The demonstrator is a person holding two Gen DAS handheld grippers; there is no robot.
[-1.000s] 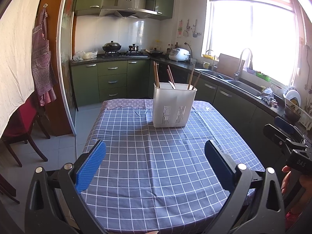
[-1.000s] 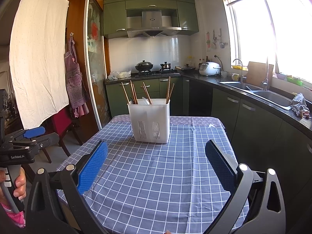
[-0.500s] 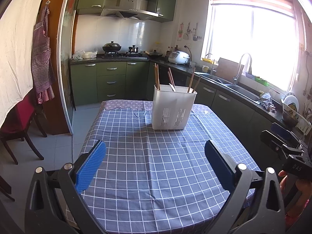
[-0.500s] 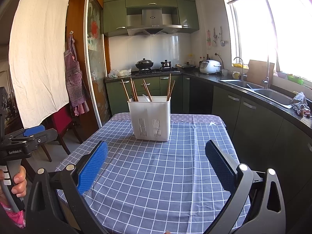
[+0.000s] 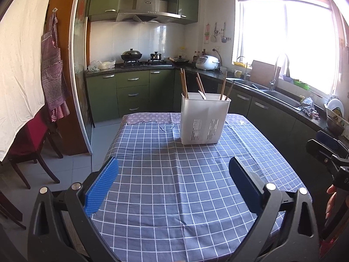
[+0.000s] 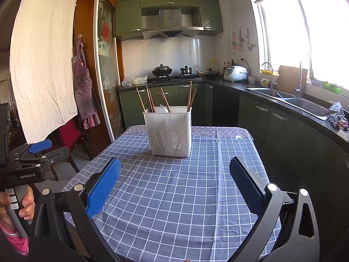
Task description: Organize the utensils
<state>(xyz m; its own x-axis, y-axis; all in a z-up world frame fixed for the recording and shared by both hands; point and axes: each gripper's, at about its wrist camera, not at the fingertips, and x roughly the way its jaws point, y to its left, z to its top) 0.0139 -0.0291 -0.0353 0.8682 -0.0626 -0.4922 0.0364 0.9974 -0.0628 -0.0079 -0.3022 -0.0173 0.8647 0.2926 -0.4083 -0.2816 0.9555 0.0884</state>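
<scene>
A white slotted utensil holder [image 5: 204, 119] stands upright at the far middle of the table; it also shows in the right wrist view [image 6: 169, 131]. Several brown chopsticks [image 5: 183, 83] and a white spoon [image 5: 201, 94] stick out of it; the chopsticks [image 6: 150, 97] also show in the right wrist view. My left gripper [image 5: 173, 180] is open and empty, held above the table's near edge. My right gripper [image 6: 174, 180] is open and empty too, at the near right. Each gripper shows at the edge of the other's view.
The table wears a blue checked cloth [image 5: 185, 185]. A red chair [image 5: 30, 144] stands at the left. Green cabinets [image 5: 133, 93] with a stove run along the back, and a counter with a sink [image 6: 301, 103] along the right.
Both grippers have drawn back and risen slightly, so the holder looks a little farther away. Both stay open and empty.
</scene>
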